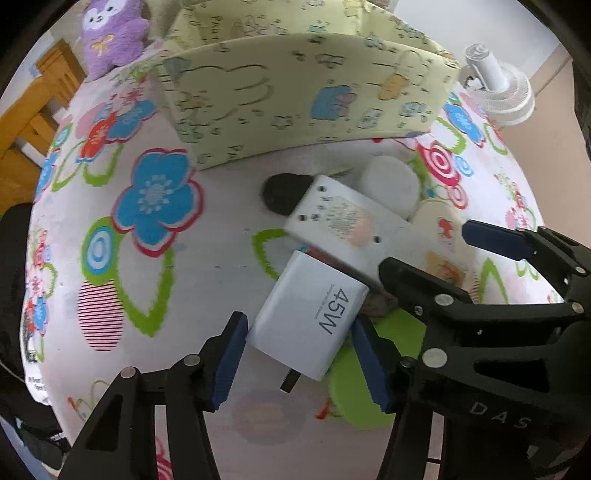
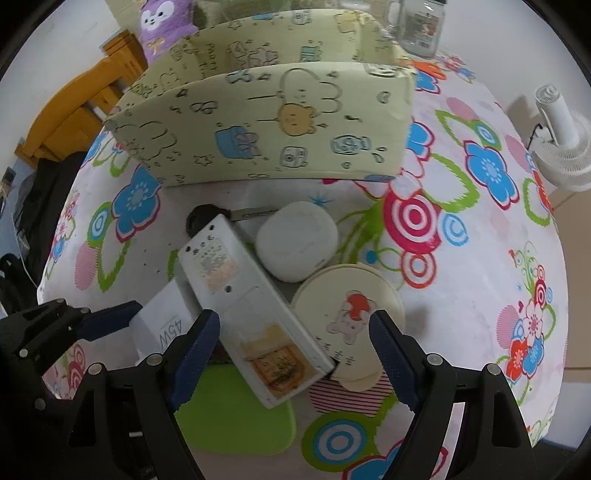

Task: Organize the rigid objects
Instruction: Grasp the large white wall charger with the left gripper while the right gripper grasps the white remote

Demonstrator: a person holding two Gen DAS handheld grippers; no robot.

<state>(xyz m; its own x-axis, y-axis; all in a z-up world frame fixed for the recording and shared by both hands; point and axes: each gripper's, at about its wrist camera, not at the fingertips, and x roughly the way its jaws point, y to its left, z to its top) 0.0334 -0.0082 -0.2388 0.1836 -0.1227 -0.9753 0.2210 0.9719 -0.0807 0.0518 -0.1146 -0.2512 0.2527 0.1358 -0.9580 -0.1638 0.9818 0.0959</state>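
Plush: purple, at the far left corner of the table, behind the box; in the right view too.
Cloth: white with bright flowers, covers the whole table.
Box: pale yellow with cartoon prints, open top, stands at the back of the table, beyond the pile of small things.
Left gripper: blue pads wide apart, one on each side of the charger; whether either pad touches it cannot be told. In the right view it enters from the left edge.
Charger: white block marked "45W", prongs toward the camera, lying on the cloth with its far corner tucked under the remote.
Key: black head poking out from under the remote's far end, metal blade pointing right in the right view.
Remote: white, back side up, lies slanted across the charger and key.
Case: white, rounded, just right of the remote.
Disc: cream, round, with a cartoon figure, near the case and touching the remote's near end.
Right gripper: jaws wide apart, spanning the remote's near end and the disc, nothing clamped; seen from the left camera at right.
Jar: clear glass, behind the box.
Fan: white, past the table's right edge.
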